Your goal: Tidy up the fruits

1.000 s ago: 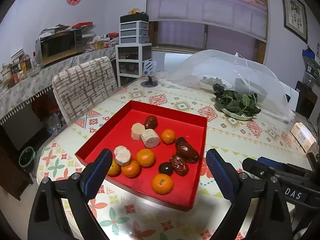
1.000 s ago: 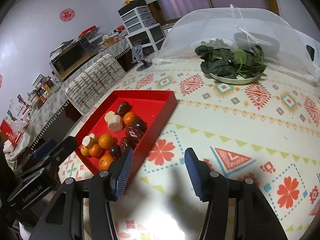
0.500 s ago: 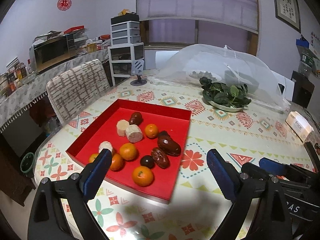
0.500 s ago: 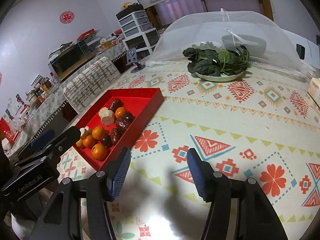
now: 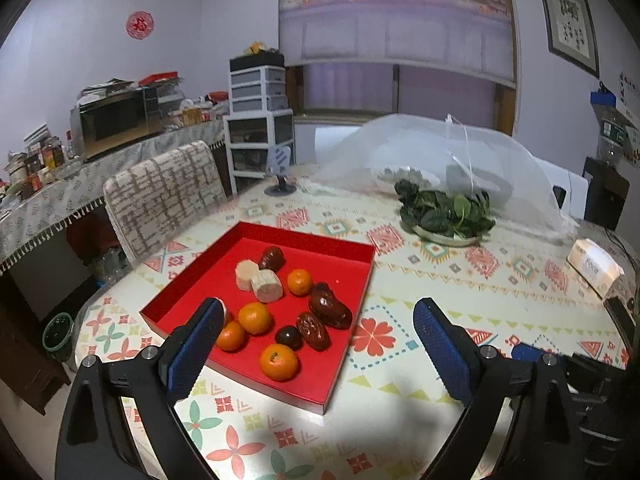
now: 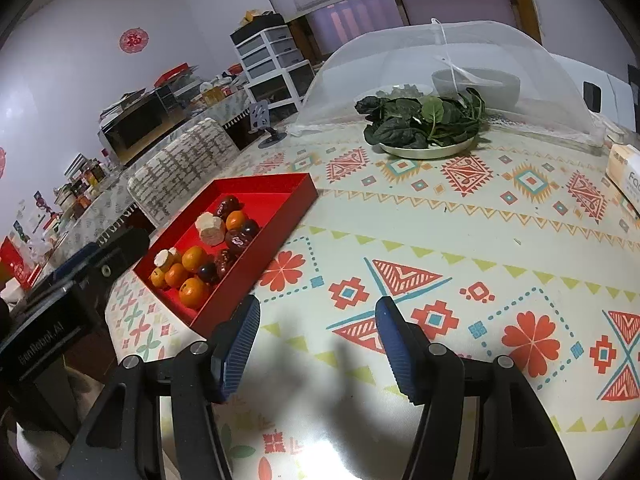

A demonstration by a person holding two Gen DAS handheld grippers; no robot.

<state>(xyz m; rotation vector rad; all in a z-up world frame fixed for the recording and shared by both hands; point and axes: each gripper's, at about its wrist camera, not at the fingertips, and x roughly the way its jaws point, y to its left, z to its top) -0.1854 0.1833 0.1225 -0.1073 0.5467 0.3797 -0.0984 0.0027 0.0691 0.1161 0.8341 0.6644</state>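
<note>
Both empty, left gripper (image 5: 316, 344) jaws wide, right gripper (image 6: 316, 344) jaws opening over bare worktop (image 6: 460, 240); fruit mixed in red tray (image 5: 352, 300) left, so I'd take the near orange (image 5: 279, 361) from above.

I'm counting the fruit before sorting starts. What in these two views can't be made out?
- Left wrist view: the left tongs' blue pad hides the fruit at the red tray's near-left corner.
- Right wrist view: the oranges and dates overlap and look small, so no sure count.
- Both views: the dishes under the mesh food cover are blurred by netting.
</note>
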